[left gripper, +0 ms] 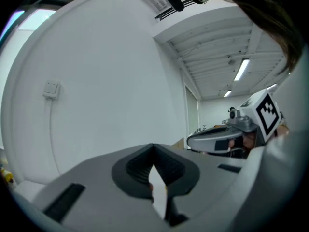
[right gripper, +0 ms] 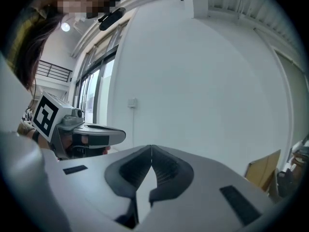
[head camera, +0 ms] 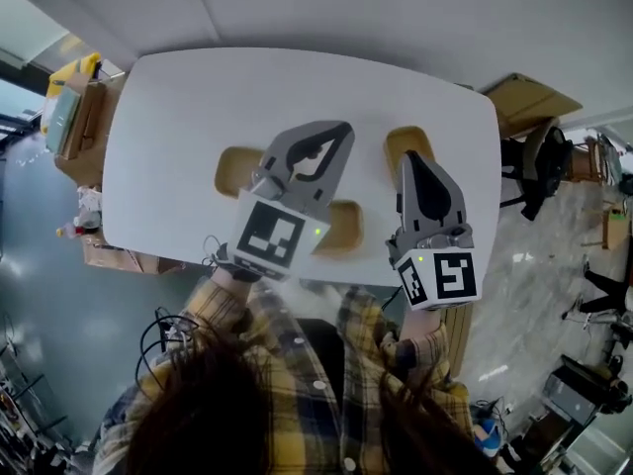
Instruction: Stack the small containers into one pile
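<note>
Three tan containers are seen lying apart on the white table (head camera: 168, 117), none stacked: one (head camera: 233, 172) toward the left, one (head camera: 345, 228) near the front edge, and one (head camera: 403, 141) toward the right. Each is partly covered from the head view by a gripper held above it. The left gripper (head camera: 343, 128) is held over the first two, its tips angled away and to the right; its jaws are clenched together with nothing between them. The right gripper (head camera: 408, 157) is held over the near part of the third container, tips pointing away; its jaws are likewise closed on nothing. Only a white wall is faced by both gripper views, with a switch (left gripper: 51, 88) seen on it from the left one, so the containers are not shown there. Plaid sleeves (head camera: 368, 317) are seen behind the grippers. Cardboard boxes (head camera: 77, 117) are stood beside the table's left end, and dark gear (head camera: 539, 166) is seen past its right end
</note>
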{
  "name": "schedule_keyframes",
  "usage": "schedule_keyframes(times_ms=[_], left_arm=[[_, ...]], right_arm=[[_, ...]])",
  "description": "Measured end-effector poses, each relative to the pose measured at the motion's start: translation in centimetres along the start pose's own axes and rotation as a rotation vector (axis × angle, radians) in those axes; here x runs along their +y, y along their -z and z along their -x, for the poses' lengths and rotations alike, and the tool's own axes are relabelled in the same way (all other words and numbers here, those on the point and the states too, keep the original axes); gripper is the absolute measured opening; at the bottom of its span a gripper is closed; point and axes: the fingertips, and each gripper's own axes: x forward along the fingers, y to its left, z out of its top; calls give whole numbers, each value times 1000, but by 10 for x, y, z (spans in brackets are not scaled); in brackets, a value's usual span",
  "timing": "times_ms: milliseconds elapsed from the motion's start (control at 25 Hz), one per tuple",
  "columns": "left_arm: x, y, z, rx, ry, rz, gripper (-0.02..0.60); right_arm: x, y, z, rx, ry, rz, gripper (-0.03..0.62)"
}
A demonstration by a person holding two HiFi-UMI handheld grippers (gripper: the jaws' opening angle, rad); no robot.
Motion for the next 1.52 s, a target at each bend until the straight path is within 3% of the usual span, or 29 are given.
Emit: schedule_keyframes(times_ms=[160,440,840,1520], left_arm=[[3,5,-7,15,-104,-2,17],[10,18,1,47,-237,32,17],[10,25,8,73,-259,4,17],[23,36,14,88,-220,2,17]], right_arm=[[-16,4,-13,7,-112,7,15],[-19,15,-24,3,-216,9,14],[-15,20,-26,16,-244,-15,15],[-13,30,-33,69,-196,22,15]])
